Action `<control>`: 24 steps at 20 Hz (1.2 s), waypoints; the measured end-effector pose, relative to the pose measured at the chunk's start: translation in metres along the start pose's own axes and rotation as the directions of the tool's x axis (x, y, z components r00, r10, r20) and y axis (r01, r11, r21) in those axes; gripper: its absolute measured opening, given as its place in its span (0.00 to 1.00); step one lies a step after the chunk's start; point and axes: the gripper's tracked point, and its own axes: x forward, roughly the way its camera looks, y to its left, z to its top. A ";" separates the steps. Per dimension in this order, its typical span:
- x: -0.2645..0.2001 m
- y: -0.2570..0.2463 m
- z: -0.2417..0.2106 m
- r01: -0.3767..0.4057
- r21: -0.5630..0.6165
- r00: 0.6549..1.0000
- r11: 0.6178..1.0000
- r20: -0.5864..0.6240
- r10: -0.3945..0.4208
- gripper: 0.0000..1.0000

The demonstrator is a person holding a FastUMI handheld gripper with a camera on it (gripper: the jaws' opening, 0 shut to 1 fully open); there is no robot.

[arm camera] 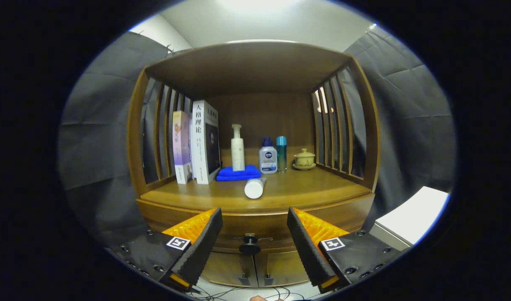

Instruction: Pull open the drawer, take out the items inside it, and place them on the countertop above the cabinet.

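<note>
A wooden cabinet stands ahead of me with its countertop under an open shelf frame. Below the countertop's front edge sits the drawer, closed, with a dark round knob. My gripper is open, its fingers spread wide to either side of the knob and still short of it, holding nothing. A white tube lies on its side on the countertop near the front. The drawer's contents are hidden.
On the countertop stand two books at the left, a white pump bottle on a folded blue cloth, a blue-capped bottle, a teal bottle and a small lidded cup. Two cabinet doors are below the drawer. A white surface lies right.
</note>
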 end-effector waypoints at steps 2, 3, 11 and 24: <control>-0.013 -0.005 0.014 -0.012 0.009 1.000 1.000 0.026 0.012 0.98; -0.019 -0.009 0.019 -0.014 0.007 0.999 1.000 0.035 0.014 0.98; -0.075 -0.052 0.064 0.052 -0.016 0.985 0.999 0.168 -0.048 0.97; -0.114 -0.053 0.126 0.080 -0.055 0.964 0.995 0.259 -0.063 0.96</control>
